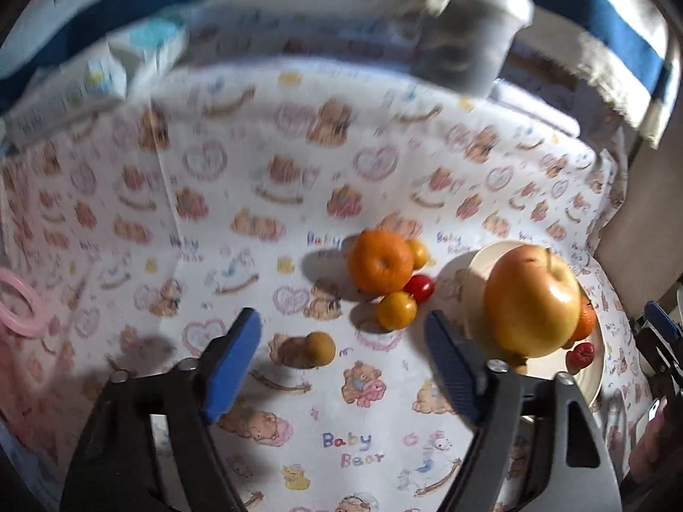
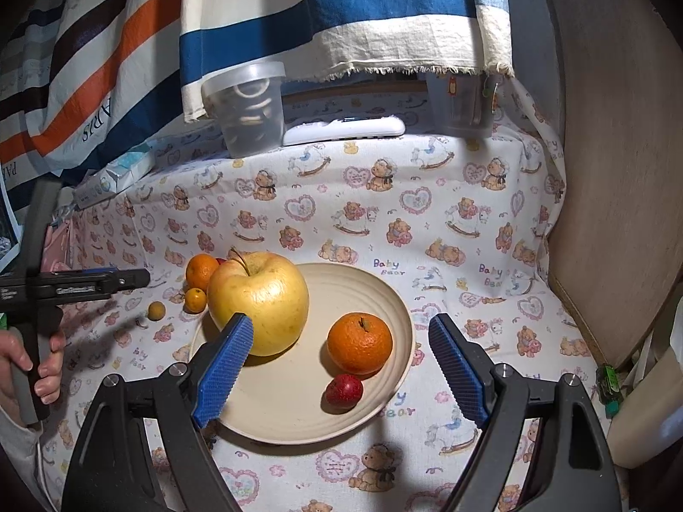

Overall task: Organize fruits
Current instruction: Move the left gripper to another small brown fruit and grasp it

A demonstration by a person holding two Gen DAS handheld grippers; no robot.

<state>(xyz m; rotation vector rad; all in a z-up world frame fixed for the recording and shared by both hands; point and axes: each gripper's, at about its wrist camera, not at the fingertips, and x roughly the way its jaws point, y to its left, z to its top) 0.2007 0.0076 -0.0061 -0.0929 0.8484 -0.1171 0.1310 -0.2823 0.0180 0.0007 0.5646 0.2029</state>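
A cream plate (image 2: 384, 294) holds a big yellow apple (image 2: 260, 303), an orange (image 2: 360, 343) and a small red fruit (image 2: 344, 391). My right gripper (image 2: 341, 341) is open and empty just above the plate's near side. On the cloth left of the plate lie another orange (image 1: 379, 261), two small yellow fruits (image 1: 397, 309), a red cherry tomato (image 1: 419, 287) and a small brown fruit (image 1: 320, 347). My left gripper (image 1: 343, 337) is open and empty, with the brown fruit between its fingers' line and a little ahead. The plate (image 1: 478, 256) and apple (image 1: 531, 301) show at right.
A bear-print cloth (image 2: 427, 213) covers the table. At the back stand a clear tub (image 2: 249, 111), a white remote (image 2: 343, 130) and a clear cup (image 2: 463, 102) under a striped hanging cloth (image 2: 341, 13). A tissue pack (image 2: 124, 173) lies at back left. A wooden panel (image 2: 619, 170) bounds the right.
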